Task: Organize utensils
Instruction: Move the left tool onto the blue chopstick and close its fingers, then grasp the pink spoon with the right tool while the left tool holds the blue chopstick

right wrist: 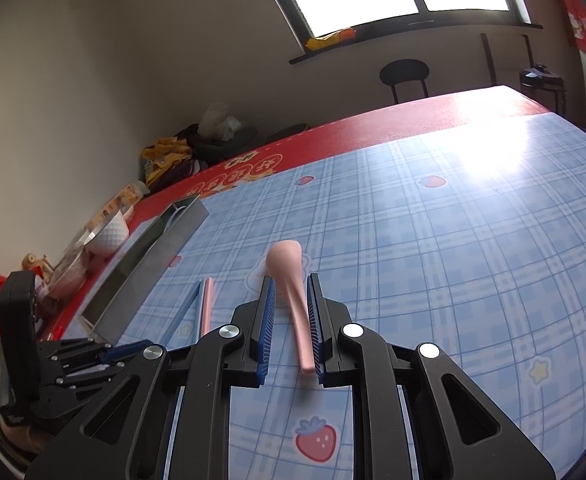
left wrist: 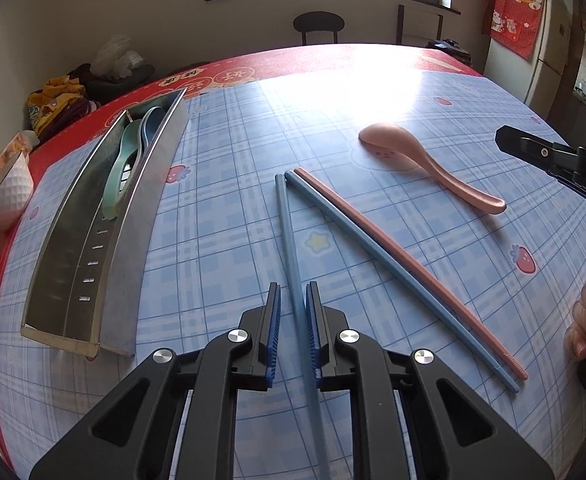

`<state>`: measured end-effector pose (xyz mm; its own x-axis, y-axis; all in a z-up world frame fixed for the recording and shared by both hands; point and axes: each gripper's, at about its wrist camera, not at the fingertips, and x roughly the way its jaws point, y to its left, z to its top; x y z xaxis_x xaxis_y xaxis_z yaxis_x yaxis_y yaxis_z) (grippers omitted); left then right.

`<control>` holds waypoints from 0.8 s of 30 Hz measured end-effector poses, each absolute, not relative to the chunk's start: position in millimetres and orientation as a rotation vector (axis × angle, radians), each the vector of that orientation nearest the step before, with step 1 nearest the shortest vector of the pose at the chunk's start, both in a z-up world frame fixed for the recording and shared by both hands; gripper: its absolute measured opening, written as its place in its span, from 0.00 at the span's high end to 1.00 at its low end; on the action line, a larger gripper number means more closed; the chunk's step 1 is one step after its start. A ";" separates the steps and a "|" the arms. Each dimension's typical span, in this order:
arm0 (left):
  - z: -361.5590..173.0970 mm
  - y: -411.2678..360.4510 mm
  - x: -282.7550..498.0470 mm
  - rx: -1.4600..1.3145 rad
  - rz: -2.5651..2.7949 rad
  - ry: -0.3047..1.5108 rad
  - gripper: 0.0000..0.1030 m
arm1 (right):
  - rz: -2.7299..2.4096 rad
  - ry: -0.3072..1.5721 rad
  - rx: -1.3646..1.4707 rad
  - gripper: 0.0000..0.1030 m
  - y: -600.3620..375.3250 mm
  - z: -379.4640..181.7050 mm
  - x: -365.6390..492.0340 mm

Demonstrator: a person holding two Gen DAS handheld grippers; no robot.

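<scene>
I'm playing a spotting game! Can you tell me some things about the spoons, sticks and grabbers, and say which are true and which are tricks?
1. The pink spoon lies inside the metal tray. False: it lies on the table, with the right gripper around its handle.
2. A green spoon is in the tray. True.
3. The left gripper straddles a pink chopstick. False: a blue chopstick.
4. A pink chopstick lies on the table. True.

Tablecloth (left wrist: 221,184): blue plaid, strawberries, stars, red border | spoon (left wrist: 425,160): pink | chopsticks (left wrist: 373,256): two blue, one pink | tray (left wrist: 73,272): silver | tray spoons (left wrist: 123,160): green, blue
</scene>
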<state>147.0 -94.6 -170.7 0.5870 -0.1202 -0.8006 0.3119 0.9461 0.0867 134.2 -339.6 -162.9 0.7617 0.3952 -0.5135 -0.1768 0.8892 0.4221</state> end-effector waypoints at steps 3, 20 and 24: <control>-171.7 -93.4 146.6 0.221 -0.266 0.890 0.87 | 0.320 0.636 0.366 0.83 -339.1 -163.5 135.0; -167.7 -77.7 140.9 0.127 -0.265 0.836 0.94 | 0.316 0.653 0.370 0.83 -338.7 -167.4 139.9; -164.2 -69.2 139.0 0.080 -0.266 0.816 0.94 | 0.297 0.673 0.342 0.83 -332.6 -168.1 142.9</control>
<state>139.0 -69.2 -164.2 0.6543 -0.2037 -0.7283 0.2648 0.9638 -0.0317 142.9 -332.6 -168.1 0.7439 0.3746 -0.5534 -0.1566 0.9028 0.4006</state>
